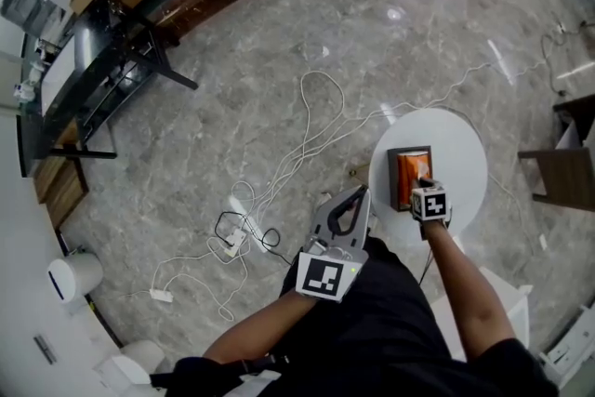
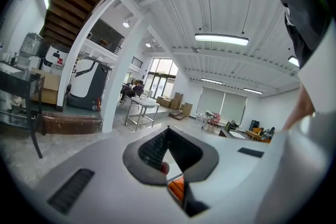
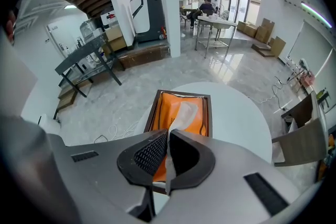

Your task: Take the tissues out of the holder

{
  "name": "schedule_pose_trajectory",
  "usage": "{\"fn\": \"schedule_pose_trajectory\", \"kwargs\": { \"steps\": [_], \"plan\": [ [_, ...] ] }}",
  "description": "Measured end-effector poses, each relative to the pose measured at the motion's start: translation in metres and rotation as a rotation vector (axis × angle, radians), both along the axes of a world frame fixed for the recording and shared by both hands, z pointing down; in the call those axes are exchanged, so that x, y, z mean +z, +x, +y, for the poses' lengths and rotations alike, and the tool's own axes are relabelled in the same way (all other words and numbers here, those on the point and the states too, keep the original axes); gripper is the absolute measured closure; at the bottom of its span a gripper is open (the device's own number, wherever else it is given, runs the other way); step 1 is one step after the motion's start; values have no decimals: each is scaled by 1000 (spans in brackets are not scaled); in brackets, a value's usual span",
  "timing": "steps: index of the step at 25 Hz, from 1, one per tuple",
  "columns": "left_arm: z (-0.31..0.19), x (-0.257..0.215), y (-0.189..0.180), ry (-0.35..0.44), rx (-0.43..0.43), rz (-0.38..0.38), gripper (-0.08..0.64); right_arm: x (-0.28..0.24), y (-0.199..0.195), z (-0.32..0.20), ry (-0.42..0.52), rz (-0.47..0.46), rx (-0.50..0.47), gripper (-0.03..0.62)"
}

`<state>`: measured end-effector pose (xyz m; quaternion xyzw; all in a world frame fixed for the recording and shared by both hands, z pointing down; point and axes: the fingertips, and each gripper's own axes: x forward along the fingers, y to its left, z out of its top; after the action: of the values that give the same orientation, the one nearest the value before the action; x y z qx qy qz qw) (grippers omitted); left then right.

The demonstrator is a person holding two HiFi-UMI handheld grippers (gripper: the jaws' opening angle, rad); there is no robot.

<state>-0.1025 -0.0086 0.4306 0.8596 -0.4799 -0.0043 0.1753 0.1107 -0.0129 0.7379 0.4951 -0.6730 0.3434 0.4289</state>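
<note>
A tissue holder with a dark brown frame and an orange top lies on the round white table. In the right gripper view the holder sits just beyond my jaws. A white tissue rises out of its slot. My right gripper is shut on that tissue, which runs taut between the pads and hangs below them. Seen from the head view, the right gripper hovers over the holder's near end, pointing steeply down. My left gripper is held level near my body, left of the table. Its fingertips meet with nothing between them.
White cables and a power strip trail over the marble floor left of the table. A brown chair stands right of the table. A black frame table is at the far left, and a white bin stands by the wall.
</note>
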Motion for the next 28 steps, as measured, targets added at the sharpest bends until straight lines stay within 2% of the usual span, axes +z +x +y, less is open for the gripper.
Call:
{"fn": "schedule_pose_trajectory", "kwargs": {
  "steps": [9,14,18,23,28],
  "plan": [
    [-15,-6,10,13,54,42,560,-18,1,1,23,18,4,577],
    [-21,-9,9,25,75,63,560,-30,5,4,1,27,61,577],
    [-22,-10,4,18,89,70,561,-29,0,5,7,17,64,577],
    [-15,0,5,18,136,31,560,-34,-4,-2,50,33,48,577],
    [-12,-1,8,27,134,17,561,-41,-6,-6,77,6,1,577]
  ]
}}
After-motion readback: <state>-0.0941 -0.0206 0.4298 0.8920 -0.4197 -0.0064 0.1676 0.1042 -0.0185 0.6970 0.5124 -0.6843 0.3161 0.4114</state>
